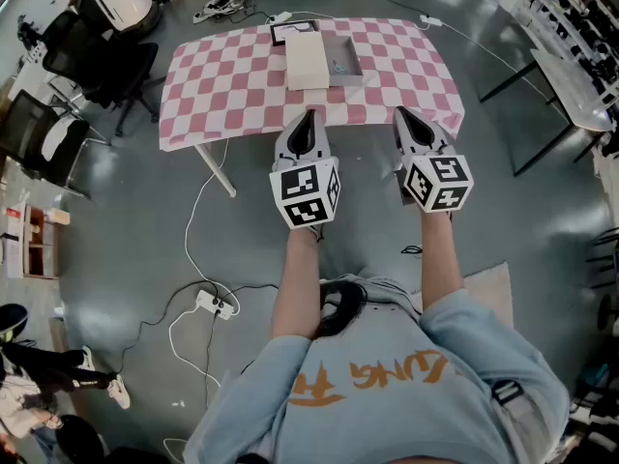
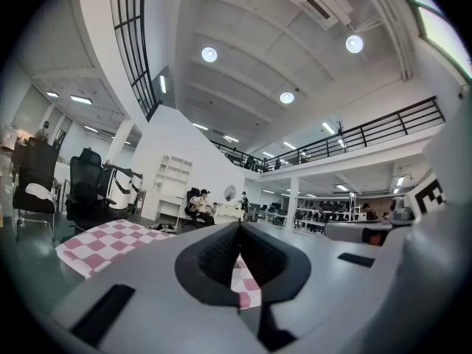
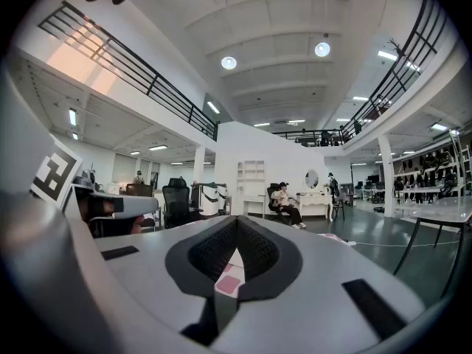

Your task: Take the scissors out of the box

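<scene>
Head view: a tabletop (image 1: pixel 222 85) under a pink-and-white checked cloth carries a shallow grey open box (image 1: pixel 350 56) at its far side, with a cream rectangular lid (image 1: pixel 308 59) lying just beside it. The scissors (image 1: pixel 338 67) appear only as a small bluish speck inside the box, too small to confirm. The left gripper (image 1: pixel 308 114) and right gripper (image 1: pixel 406 112) are held level at the near edge, well apart from the box. Left gripper view: the left gripper (image 2: pixel 237 227) has its jaws together at the tips, with nothing between them and checked cloth showing below. The box is not in view. Right gripper view: the right gripper (image 3: pixel 237 220) likewise has its jaws closed and empty. Assessment: the reach has not begun. Scissors should be light and rigid, with smooth blades liable to slip. The better hold is judged to be across the handle loops or at the pivot, with the jaws opened first.
</scene>
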`<act>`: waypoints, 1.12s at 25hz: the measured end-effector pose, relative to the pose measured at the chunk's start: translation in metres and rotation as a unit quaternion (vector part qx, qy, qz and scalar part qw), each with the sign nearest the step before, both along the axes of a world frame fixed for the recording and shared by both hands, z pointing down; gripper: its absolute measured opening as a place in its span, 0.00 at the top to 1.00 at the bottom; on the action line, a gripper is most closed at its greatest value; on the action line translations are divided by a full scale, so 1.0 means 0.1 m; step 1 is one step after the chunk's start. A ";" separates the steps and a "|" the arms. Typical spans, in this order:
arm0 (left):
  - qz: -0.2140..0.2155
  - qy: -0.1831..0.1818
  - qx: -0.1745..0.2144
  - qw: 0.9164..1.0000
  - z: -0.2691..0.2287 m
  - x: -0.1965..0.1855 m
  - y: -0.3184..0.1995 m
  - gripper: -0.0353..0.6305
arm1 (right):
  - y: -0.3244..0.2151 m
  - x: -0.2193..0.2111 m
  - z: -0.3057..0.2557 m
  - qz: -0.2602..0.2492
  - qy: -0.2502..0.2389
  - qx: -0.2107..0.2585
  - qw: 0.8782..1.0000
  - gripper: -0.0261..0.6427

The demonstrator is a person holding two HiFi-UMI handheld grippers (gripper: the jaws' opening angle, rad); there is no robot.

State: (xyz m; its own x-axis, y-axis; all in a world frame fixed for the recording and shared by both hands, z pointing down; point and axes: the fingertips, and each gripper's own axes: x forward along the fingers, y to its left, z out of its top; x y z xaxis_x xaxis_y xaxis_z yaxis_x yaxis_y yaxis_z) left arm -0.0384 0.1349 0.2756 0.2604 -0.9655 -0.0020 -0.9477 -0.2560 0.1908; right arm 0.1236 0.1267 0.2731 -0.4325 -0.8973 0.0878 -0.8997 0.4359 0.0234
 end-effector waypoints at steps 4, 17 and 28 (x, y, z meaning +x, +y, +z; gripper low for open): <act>0.005 -0.002 0.000 1.000 0.01 0.01 -0.01 0.92 | -0.01 -0.02 -0.02 0.000 -0.001 0.003 1.000 0.97; 0.008 0.014 0.010 1.000 -0.04 -0.07 0.01 0.92 | 0.00 -0.03 -0.08 0.014 0.009 0.001 1.000 0.97; -0.016 0.023 0.021 0.999 -0.09 -0.38 0.07 0.92 | 0.07 -0.19 -0.14 0.003 0.019 0.013 1.000 0.97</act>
